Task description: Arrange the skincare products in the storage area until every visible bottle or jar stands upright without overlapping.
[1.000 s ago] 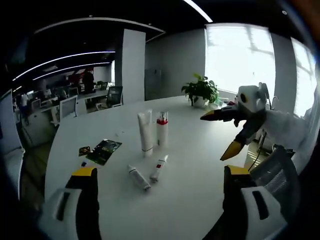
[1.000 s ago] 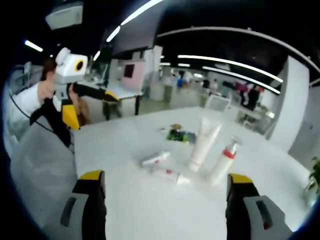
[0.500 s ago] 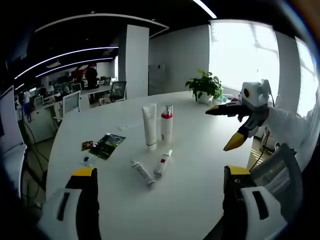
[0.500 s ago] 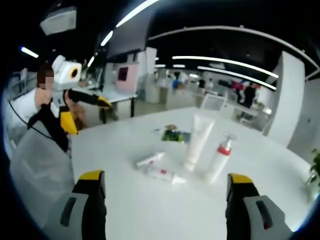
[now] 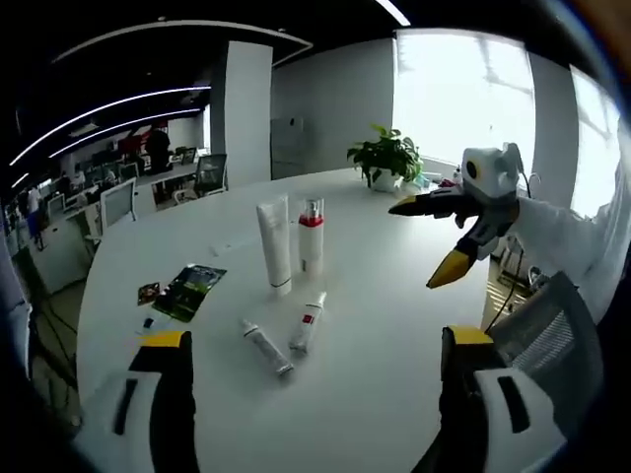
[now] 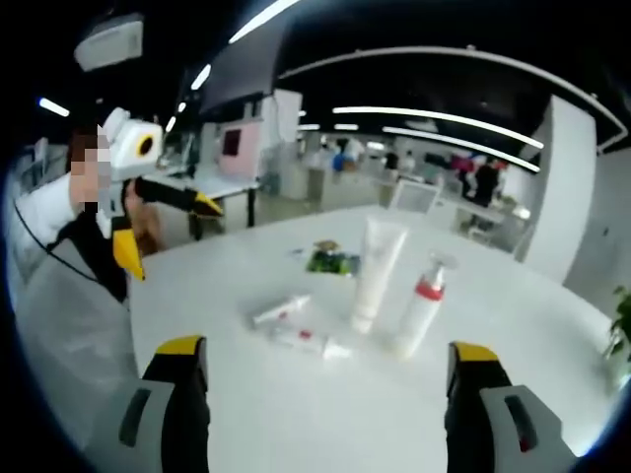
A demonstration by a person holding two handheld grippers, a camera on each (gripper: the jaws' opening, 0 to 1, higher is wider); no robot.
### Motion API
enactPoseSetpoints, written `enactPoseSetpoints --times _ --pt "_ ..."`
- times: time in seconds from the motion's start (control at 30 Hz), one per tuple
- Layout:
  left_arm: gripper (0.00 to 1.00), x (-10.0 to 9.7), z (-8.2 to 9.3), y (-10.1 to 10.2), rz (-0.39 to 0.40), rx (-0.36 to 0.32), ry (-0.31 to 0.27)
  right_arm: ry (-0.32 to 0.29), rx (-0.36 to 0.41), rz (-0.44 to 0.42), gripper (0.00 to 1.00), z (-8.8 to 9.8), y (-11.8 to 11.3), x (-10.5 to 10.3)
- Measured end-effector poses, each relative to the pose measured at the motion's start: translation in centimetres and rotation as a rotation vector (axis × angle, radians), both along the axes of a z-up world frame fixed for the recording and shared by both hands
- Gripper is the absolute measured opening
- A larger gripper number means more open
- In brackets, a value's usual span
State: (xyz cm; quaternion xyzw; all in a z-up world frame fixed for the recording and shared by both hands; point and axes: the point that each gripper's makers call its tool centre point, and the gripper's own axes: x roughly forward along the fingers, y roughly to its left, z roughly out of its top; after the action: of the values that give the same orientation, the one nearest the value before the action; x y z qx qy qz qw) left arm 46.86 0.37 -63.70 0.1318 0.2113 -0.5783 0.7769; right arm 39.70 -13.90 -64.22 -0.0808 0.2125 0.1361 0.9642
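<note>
**Two products upright, two small tubes lying flat; both tongs spread and empty**

Left gripper view: the left gripper [image 5: 314, 340] hangs above the near edge of the round white table [image 5: 394, 286], jaws spread wide, nothing between them. Mid-table stand a white tube [image 5: 273, 243], upright on its cap, and just beside it, on its right, a white pump bottle [image 5: 311, 236] with a red collar, also upright. The two look close together; whether they touch cannot be told. In front of them lie two small tubes flat on the tabletop: a tube with a red band [image 5: 308, 322] and a plain small tube [image 5: 266, 347], their near ends converging, apart from the upright pair.

Surroundings: a dark green leaflet [image 5: 189, 291] with smaller bits of packaging lies on the table to the left of the products, well clear. A potted plant [image 5: 385, 158] sits at the far edge by the bright window. An office chair [image 5: 552, 345] stands at the table's right. Nothing lies between the left jaws and the products.

The right gripper [image 5: 434, 241] enters from the right, held over the table's right side, yellow-tipped jaws spread, empty.

Right gripper view: the right gripper's own jaws [image 6: 323, 360] are parted with nothing in them. Beyond them the same four products; the person's white sleeve [image 6: 59, 296] fills the left side.
</note>
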Motion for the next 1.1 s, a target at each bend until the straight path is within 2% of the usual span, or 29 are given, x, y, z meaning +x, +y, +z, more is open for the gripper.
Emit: enactPoseSetpoints --times 0.1,0.2,0.27,0.3,0.4,0.5,0.6,0.87,1.1 --pt "0.99 -0.1 -0.6 -0.5 -0.015 0.021 0.003 -0.002 0.011 -0.006 1.00 -0.3 -0.1 0.1" --pt "0.99 -0.2 -0.9 -1.2 -0.035 0.041 -0.020 0.012 0.012 -0.010 1.00 -0.9 -0.3 0.2" --pt "0.99 -0.3 -1.3 -1.9 -0.070 0.050 -0.016 0.019 0.009 -0.018 1.00 -1.1 -0.6 0.3" --pt "0.99 -1.0 -1.6 -2.3 -0.105 0.057 0.003 0.022 0.012 -0.018 1.00 -1.2 -0.6 0.3" --pt "0.99 -1.2 -2.6 -3.1 -0.147 0.086 -0.011 0.030 0.009 -0.022 1.00 -1.7 -0.9 0.8" --pt "0.99 -0.7 -3.5 -3.8 -0.160 0.117 -0.021 0.037 0.013 -0.019 1.00 -1.9 -0.7 0.8" --pt "0.99 -0.7 -3.9 -4.4 -0.162 0.121 -0.022 0.044 0.021 -0.019 1.00 -2.1 -0.8 0.9" --pt "0.99 -1.0 -5.5 -4.7 -0.177 0.178 -0.038 0.050 0.016 -0.035 1.00 -2.4 -1.4 1.2" --pt "0.89 -0.9 -7.1 -5.2 -0.209 0.217 -0.038 0.068 0.019 -0.029 0.99 -3.2 -1.5 1.5"
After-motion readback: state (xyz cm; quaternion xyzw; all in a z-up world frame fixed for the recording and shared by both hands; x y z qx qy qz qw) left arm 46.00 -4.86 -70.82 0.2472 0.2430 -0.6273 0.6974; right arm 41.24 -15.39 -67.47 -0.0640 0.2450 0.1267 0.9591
